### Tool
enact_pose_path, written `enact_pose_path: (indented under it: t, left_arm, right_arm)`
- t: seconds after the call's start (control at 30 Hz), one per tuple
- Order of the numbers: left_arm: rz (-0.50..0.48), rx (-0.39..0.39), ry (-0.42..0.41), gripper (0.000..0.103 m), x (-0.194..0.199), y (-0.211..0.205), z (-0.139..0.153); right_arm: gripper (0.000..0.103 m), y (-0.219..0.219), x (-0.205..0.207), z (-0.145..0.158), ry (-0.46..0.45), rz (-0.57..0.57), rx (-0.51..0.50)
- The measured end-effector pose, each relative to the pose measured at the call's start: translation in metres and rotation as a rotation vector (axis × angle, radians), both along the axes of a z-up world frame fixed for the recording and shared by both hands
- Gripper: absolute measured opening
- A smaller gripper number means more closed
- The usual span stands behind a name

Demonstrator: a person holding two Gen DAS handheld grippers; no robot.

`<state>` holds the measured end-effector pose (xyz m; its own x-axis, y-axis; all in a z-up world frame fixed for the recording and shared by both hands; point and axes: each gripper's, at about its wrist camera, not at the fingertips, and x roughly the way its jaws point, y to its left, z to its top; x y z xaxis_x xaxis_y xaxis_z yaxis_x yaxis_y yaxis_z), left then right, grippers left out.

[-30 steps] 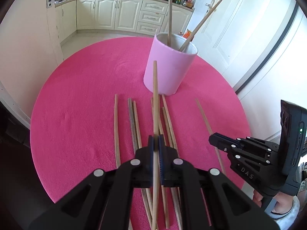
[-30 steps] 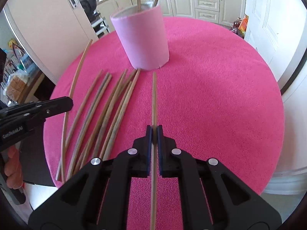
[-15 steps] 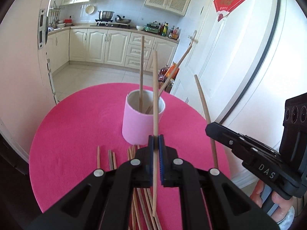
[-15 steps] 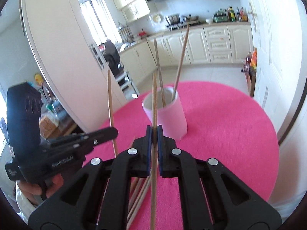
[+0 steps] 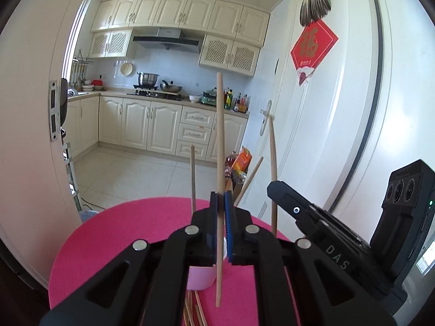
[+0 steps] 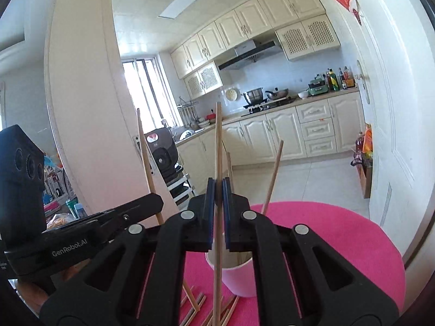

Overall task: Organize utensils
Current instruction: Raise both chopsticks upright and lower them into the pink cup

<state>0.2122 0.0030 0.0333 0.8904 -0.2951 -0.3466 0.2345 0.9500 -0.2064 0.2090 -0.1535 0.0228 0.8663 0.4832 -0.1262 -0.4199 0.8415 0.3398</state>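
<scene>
Left tongs [image 5: 221, 198]: pressed together on one wooden chopstick [image 5: 219, 141], which stands nearly upright through the jaws, its upper end well above them and its lower end hanging free just above the pink counter [image 5: 114, 233]. The pink cup [image 5: 199, 278] sits directly beyond and below these tongs, largely hidden by their body; two chopsticks in the cup [image 5: 192, 176] rise past the jaws, one on each side. Loose chopsticks [image 5: 194, 308] lie on the counter beneath the tongs.

Right tongs [image 6: 217, 187]: likewise pinching a single upright second chopstick [image 6: 217, 141], whose lower end hangs just in front of the cup's near wall. In the right wrist view the cup stands just beyond and slightly right of the jaws, its open mouth partly visible between the tong arms. More loose chopsticks lie on the counter below and left of these tongs.

Each pair of tongs appears in the other's view, off to the side, its chopstick held near vertical.
</scene>
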Motion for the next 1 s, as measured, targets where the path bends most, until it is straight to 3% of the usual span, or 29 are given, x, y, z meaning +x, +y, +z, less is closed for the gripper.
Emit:
enact_pose_path:
  t: [0.27, 0.57, 1.0]
  left_arm:
    - [0.072, -0.022, -0.171, 0.006, 0.013, 0.008, 0.013]
    - [0.082, -0.023, -0.122, 0.006, 0.044, 0.015, -0.018]
    - [0.106, 0.024, -0.045, 0.006, 0.058, 0.012, -0.041]
  right_arm:
    - [0.006, 0.001, 0.019, 0.012, -0.153, -0.128, 0.058]
    - [0.006, 0.018, 0.043, 0.0, -0.154, -0.128, 0.029]
    - [0.006, 0.015, 0.037, -0.007, -0.11, -0.108, 0.001]
